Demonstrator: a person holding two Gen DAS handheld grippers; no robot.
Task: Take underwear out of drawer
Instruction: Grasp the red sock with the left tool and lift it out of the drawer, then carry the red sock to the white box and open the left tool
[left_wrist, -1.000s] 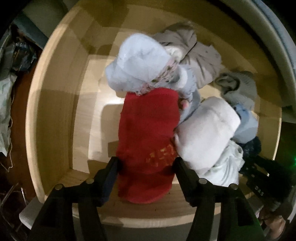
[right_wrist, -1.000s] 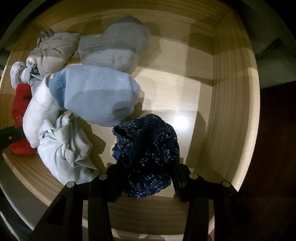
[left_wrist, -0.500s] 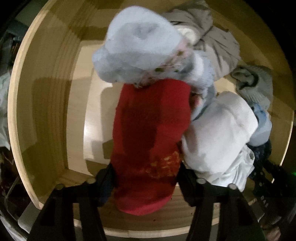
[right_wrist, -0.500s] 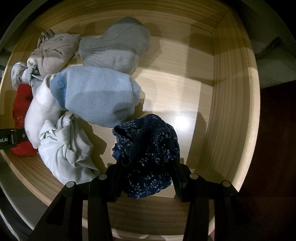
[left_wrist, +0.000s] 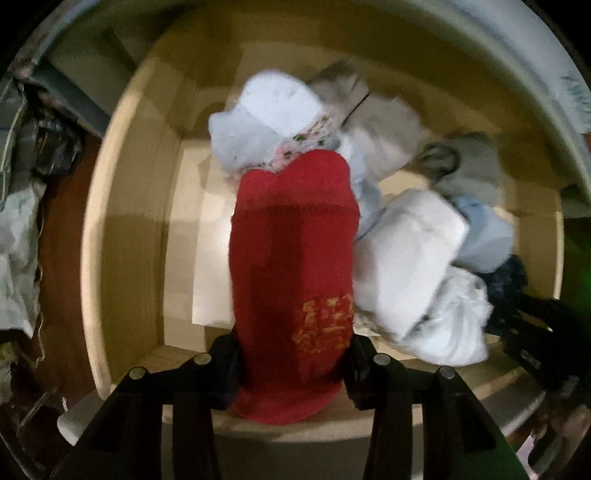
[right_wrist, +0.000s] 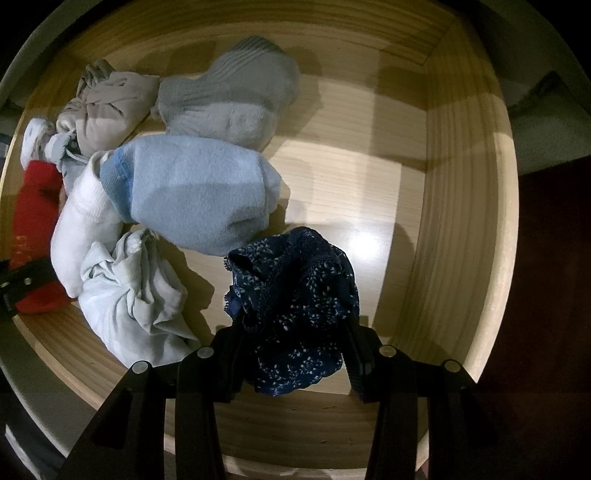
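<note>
Wooden drawer (right_wrist: 461, 206): open, light pine, viewed from straight above in both wrist views; floor bare across its right half in the right wrist view.

Blue sock bundle (right_wrist: 192, 192): largest item, lying at centre, touching a grey sock bundle (right_wrist: 232, 99) at 12 o'clock from it and a white sock bundle (right_wrist: 81, 229) at 9 o'clock.

Pale crumpled garment (right_wrist: 136, 295): at 7 o'clock from the blue bundle, against the white one.

Red sock roll (left_wrist: 291, 280): between the jaws of the left gripper (left_wrist: 291, 369), which are closing; both fingers press its sides.

Navy floral underwear (right_wrist: 295, 306): at 4 o'clock from the blue bundle, near the drawer's front wall. The right gripper (right_wrist: 295, 362) holds it, jaws narrowed on the bunched fabric.

Beige knotted garment (right_wrist: 107, 107): at 10 o'clock, near the back wall.
</note>
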